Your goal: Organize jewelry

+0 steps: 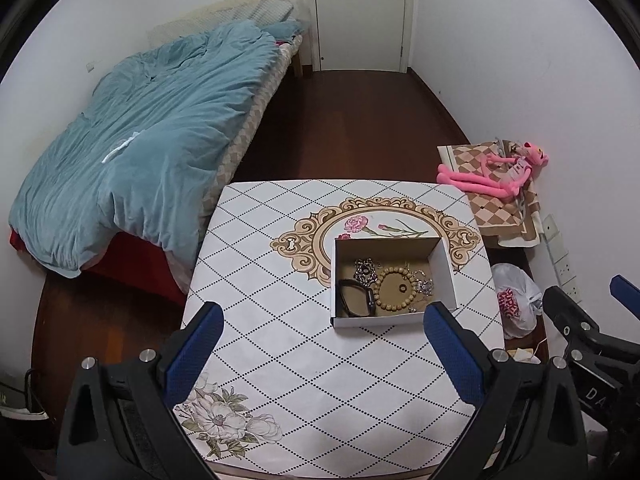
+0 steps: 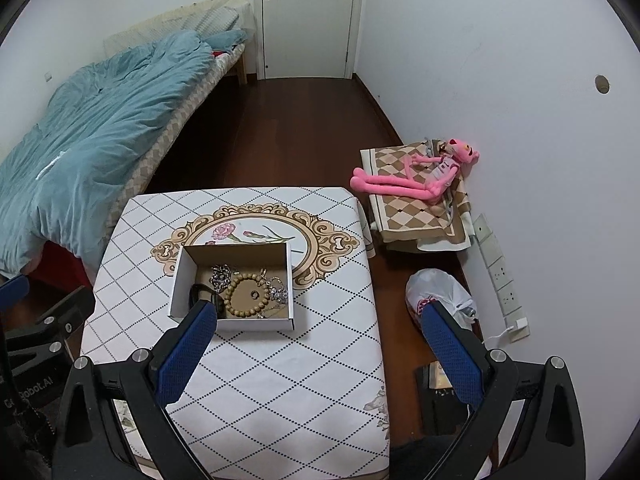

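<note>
Both grippers, left (image 1: 324,344) and right (image 2: 316,344), are hanging wide apart, holding nothing, above the table (image 1: 280,360); beads (image 1: 394,290) and sunglasses (image 1: 356,298) are lying in the box (image 1: 444,268).

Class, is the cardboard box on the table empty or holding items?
Holding items: the cardboard box contains a bead bracelet, sunglasses and chains.

We held the left gripper (image 1: 324,340) wide open above the table (image 1: 280,360); the box (image 1: 442,264) held a bead bracelet (image 1: 396,290) and sunglasses (image 1: 356,298).
</note>
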`<state>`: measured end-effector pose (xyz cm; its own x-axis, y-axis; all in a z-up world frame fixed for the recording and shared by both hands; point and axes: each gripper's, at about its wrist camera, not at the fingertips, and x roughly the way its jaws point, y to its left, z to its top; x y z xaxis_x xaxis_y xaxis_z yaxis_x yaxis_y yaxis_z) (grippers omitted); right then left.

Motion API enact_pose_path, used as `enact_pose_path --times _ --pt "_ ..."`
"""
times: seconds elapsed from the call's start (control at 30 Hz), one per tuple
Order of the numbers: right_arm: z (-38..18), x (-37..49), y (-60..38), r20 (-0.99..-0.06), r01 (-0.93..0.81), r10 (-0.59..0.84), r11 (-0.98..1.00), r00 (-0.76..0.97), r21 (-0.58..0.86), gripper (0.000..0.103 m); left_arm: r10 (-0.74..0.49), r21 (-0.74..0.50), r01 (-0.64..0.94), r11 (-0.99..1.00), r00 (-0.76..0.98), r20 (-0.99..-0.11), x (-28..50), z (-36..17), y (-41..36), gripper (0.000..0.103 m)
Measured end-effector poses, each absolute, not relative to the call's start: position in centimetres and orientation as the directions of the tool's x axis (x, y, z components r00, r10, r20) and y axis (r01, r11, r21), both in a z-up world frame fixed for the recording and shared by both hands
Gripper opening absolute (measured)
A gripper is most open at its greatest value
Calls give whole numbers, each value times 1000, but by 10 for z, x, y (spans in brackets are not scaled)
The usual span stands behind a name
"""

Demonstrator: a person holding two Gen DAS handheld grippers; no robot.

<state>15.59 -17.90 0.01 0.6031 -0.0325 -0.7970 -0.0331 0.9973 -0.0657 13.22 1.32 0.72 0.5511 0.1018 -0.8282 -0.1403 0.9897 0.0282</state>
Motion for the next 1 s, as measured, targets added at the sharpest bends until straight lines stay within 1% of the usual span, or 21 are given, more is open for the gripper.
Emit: enact_pose_path --times 1.0 --pt "-4 155 -179 -806 -37 -29 997 592 -62 103 98 18 -151 988 537 -838 133 0 15 102"
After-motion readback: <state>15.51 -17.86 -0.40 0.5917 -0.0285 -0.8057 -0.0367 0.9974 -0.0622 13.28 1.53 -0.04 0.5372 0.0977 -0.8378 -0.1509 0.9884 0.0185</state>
